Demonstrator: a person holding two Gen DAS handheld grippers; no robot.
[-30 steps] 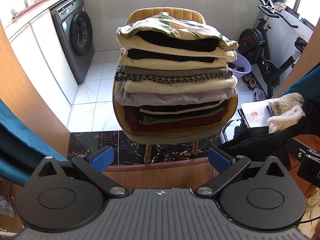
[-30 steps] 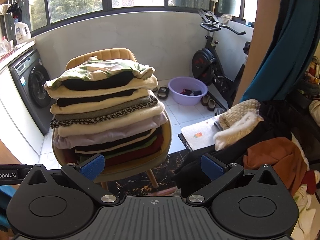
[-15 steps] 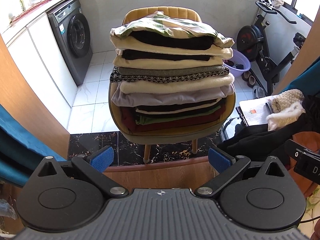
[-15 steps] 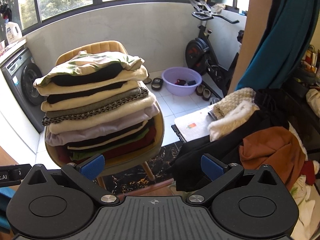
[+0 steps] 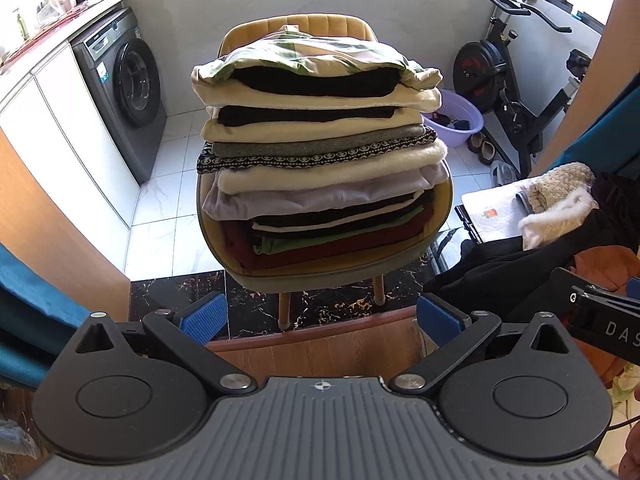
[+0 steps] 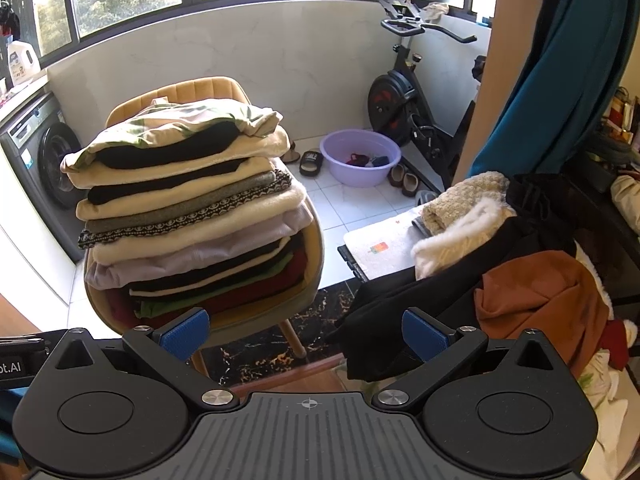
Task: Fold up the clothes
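A tall stack of folded clothes [image 5: 320, 152] [image 6: 188, 216] rests on a mustard yellow chair [image 5: 296, 26] [image 6: 184, 92]; a green and cream patterned piece lies on top. My left gripper [image 5: 320, 318] is open and holds nothing, well short of the chair. My right gripper [image 6: 306, 334] is open too, with nothing between its blue pads. To the right lies a heap of unfolded clothes: a black garment [image 6: 420, 300] [image 5: 520, 264], a rust-brown one [image 6: 540, 296] and a cream fluffy one [image 6: 460, 232] [image 5: 560, 216].
A grey washing machine [image 5: 124, 88] [image 6: 40, 156] stands at the left by white cabinets. An exercise bike [image 5: 508, 72] [image 6: 416, 108], a purple basin [image 6: 360, 156] and slippers [image 6: 404, 180] sit behind on white tiles. A teal curtain [image 6: 560, 80] hangs right. A wooden edge [image 5: 312, 348] lies just ahead.
Both cameras have tilted and drawn back slightly, so the chair and stack shift in view. The stack itself and both grippers' jaws are unchanged.
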